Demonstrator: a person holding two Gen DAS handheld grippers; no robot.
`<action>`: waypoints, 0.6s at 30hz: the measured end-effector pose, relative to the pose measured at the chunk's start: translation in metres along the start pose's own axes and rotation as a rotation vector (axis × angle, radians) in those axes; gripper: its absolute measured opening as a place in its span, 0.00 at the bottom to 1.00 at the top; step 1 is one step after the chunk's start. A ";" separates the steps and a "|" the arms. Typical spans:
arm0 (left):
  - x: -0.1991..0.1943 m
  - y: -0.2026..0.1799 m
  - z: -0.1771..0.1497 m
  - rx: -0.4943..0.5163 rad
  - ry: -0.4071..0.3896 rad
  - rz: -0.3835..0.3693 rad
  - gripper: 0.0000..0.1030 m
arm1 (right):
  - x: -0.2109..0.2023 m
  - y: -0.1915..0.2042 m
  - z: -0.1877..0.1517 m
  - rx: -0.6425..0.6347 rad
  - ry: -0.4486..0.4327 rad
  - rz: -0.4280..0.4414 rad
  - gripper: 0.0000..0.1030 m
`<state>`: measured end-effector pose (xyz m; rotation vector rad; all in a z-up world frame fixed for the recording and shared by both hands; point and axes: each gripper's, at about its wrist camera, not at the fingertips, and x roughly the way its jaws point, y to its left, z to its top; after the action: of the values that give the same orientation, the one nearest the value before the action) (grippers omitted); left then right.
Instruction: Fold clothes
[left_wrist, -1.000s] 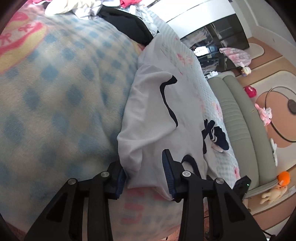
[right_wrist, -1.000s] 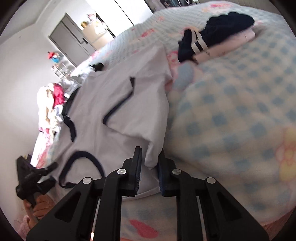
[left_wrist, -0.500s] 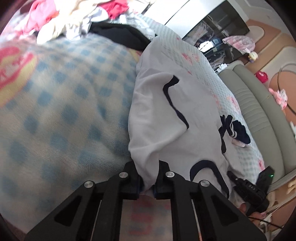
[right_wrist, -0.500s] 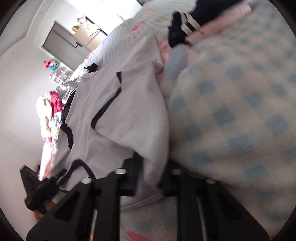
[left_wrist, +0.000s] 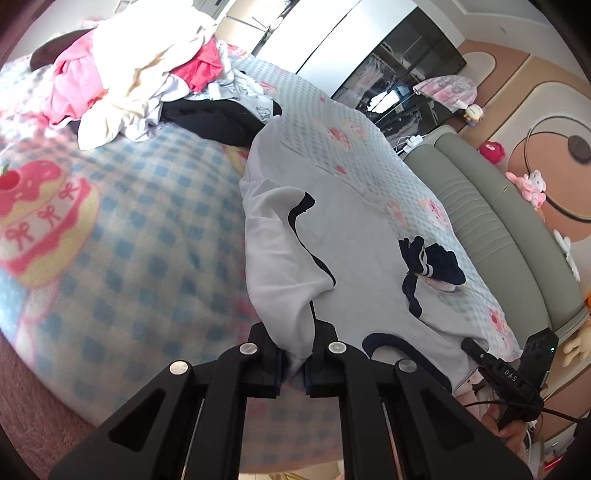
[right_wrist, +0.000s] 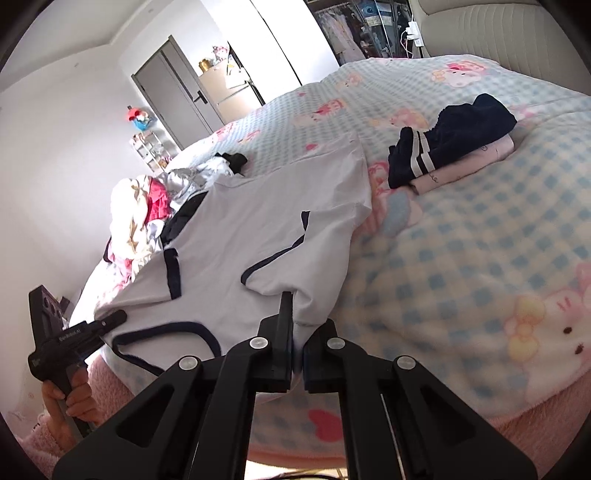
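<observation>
A white shirt with navy trim lies spread along the bed, neckline nearest me. My left gripper is shut on a bunched fold at the shirt's near left corner, and the cloth hangs up from the blanket there. In the right wrist view the same shirt stretches away. My right gripper has its jaws closing tight on a fold at the near right corner, pads pressing the cloth. Each view shows the other gripper at the shirt's opposite corner, held by a hand.
A folded navy garment with white stripes rests on a pink item beside the shirt. A heap of pink, cream and red clothes and a black garment lie at the far end. The grey-green headboard borders the checked blanket.
Both grippers went from open around the shirt's near corners to shut on them, then rose, pulling the near edge of the shirt up off the blanket.
</observation>
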<state>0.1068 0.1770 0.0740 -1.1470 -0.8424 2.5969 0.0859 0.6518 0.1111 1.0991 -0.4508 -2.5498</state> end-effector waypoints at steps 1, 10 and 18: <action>-0.003 0.002 -0.002 -0.005 0.006 0.000 0.07 | -0.002 -0.002 -0.003 0.008 0.010 0.009 0.02; 0.007 0.006 -0.011 -0.006 0.087 -0.017 0.08 | -0.004 -0.022 -0.018 0.091 0.074 0.033 0.02; 0.045 -0.028 0.046 0.099 0.091 -0.031 0.08 | 0.017 -0.025 0.028 0.078 0.056 0.078 0.04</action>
<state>0.0409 0.1972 0.0870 -1.2048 -0.6995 2.5098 0.0499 0.6720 0.1087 1.1529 -0.5715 -2.4461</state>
